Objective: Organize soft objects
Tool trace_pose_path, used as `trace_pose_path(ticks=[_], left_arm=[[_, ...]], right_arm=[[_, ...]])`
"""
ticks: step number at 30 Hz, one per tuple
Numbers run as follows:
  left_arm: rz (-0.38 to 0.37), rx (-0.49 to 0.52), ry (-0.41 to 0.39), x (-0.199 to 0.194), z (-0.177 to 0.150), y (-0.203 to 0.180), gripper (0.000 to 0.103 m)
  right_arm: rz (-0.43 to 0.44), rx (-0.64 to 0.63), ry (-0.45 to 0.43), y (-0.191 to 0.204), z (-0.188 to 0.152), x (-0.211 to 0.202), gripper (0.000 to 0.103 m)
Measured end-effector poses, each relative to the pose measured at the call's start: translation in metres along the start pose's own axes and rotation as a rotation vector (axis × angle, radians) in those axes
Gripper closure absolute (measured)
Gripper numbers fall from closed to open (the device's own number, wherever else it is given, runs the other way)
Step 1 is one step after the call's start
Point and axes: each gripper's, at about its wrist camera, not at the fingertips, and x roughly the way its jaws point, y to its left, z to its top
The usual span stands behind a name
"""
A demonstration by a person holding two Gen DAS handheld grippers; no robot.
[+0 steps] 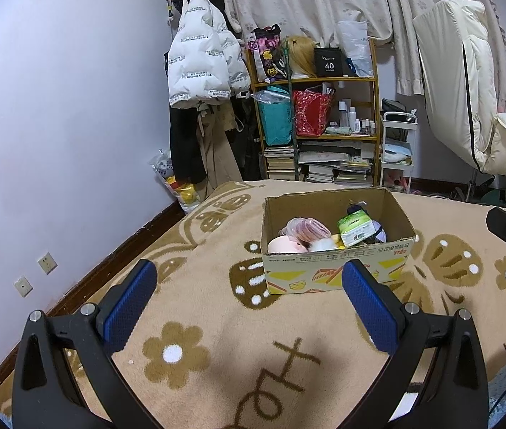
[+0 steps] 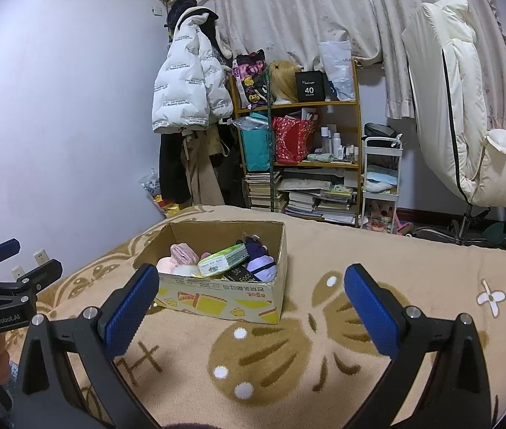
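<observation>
Here, both the left gripper [image 1: 249,300] and right gripper [image 2: 249,307] hung empty, jaws apart (nothing held); best approach was squarely above the cardboard box [image 2: 217,296].

I see a brown cardboard box [image 1: 337,250], dull and a bit creased, low in the middle of the frame. Under it lies a fuzzy cloth blanket [image 1: 217,321]. My left gripper [image 1: 249,304] is matt black plastic with bumpy blue pads [image 1: 129,304] and shiny metal bolts. Inside, a green packet [image 1: 354,228] looks glossy.
</observation>
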Motion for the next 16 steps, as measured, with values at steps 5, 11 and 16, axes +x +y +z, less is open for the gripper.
trace_pose_path(ticks=[5, 11, 16], left_arm=[[-0.002, 0.002, -0.002, 0.0005, -0.0003, 0.0005, 0.001], [-0.005, 0.005, -0.001, 0.0010, -0.0005, -0.0009, 0.001], [-0.012, 0.010, 0.000, 0.0018, -0.0021, -0.0023, 0.001]], right_arm=[[0.000, 0.000, 0.000, -0.0013, 0.0004, 0.0001, 0.000], [-0.001, 0.003, 0.003, -0.0070, -0.0023, -0.0004, 0.000], [-0.002, 0.003, 0.004, -0.0074, -0.0032, -0.0008, 0.000]])
